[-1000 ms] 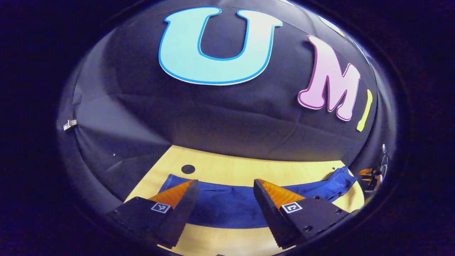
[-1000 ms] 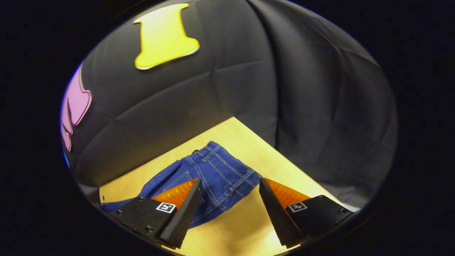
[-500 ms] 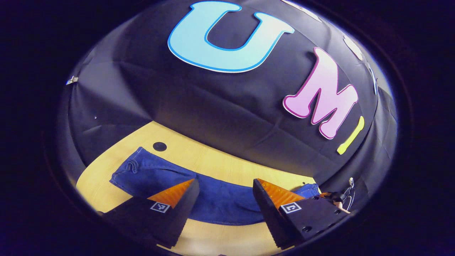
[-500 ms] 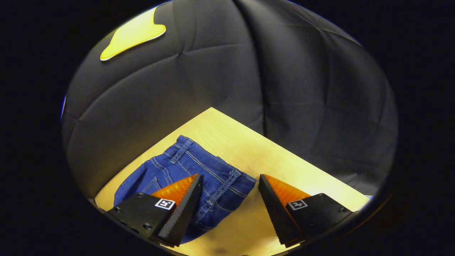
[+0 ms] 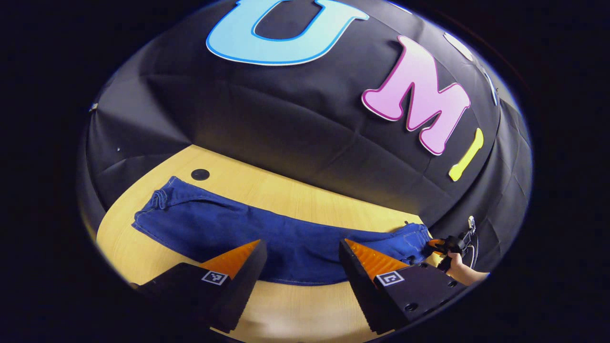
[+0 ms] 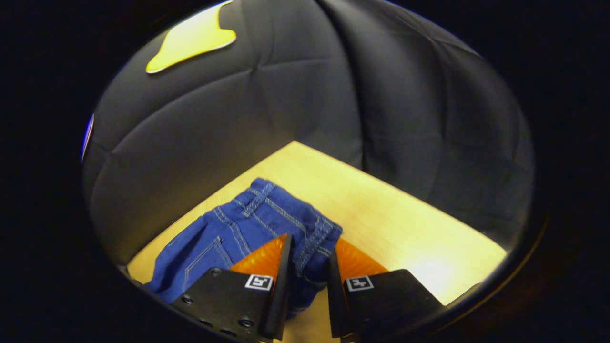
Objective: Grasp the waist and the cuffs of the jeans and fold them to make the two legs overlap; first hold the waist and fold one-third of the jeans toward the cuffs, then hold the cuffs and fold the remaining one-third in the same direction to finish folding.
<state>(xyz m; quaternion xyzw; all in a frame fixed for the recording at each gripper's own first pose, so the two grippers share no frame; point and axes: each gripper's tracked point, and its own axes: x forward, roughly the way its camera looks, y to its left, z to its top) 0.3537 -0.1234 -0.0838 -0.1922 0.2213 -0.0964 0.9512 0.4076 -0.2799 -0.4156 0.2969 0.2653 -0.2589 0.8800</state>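
The blue jeans (image 5: 267, 236) lie flat across the lower middle of the wooden table (image 5: 305, 200). The right gripper (image 6: 307, 257) pinches the waist (image 6: 310, 236), seemingly tight. The left gripper (image 5: 300, 259) hangs wide open, holding nothing. A black dot (image 5: 200, 174) sits by the cuffs (image 5: 159, 202).

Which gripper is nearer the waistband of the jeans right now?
Right. The right gripper has both fingers pinching the waistband of the jeans. The left gripper is open, partway along the leg, apart from the waist.

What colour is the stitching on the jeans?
Light, whitish stitching on blue jeans; it shows best in the right gripper view.
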